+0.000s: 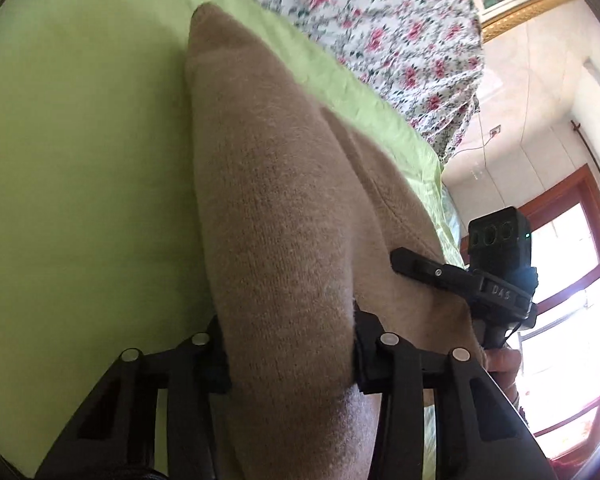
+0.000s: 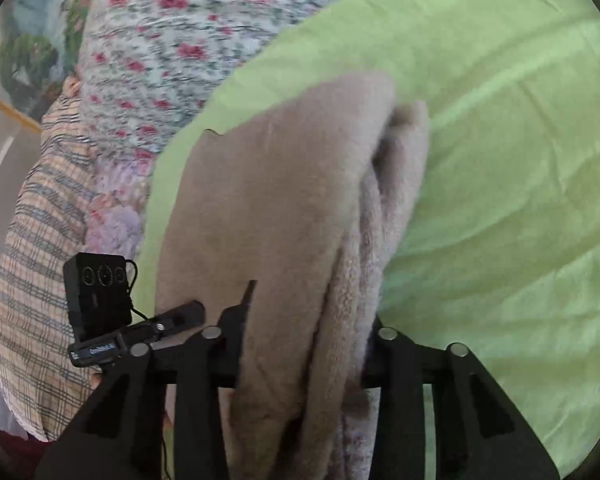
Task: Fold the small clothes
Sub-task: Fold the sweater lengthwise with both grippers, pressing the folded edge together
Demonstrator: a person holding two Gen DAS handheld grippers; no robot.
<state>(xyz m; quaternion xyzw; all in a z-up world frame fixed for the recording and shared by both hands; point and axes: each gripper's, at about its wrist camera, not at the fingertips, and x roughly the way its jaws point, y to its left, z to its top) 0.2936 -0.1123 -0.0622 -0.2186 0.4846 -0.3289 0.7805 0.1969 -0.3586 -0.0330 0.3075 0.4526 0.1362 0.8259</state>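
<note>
The beige knitted garment [image 1: 284,208] lies bunched on the light green sheet [image 1: 80,152], and both tools have hold of it at its near end; the left gripper [image 1: 292,354] is clamped on a thick fold of the knit, the cloth filling the space between its black fingers [image 1: 368,344] and running away from it up the bed; the right gripper [image 2: 304,356] is likewise closed on a wad of the same garment, several layers of it pinched between the two fingers [image 2: 232,332]. From the left wrist camera the right tool shows just beside the garment's edge, a hand [image 1: 502,364] under it. Beyond the green sheet lies a floral bedcover [image 2: 172,40], and a checked pillow [image 2: 40,240] sits further off.
</note>
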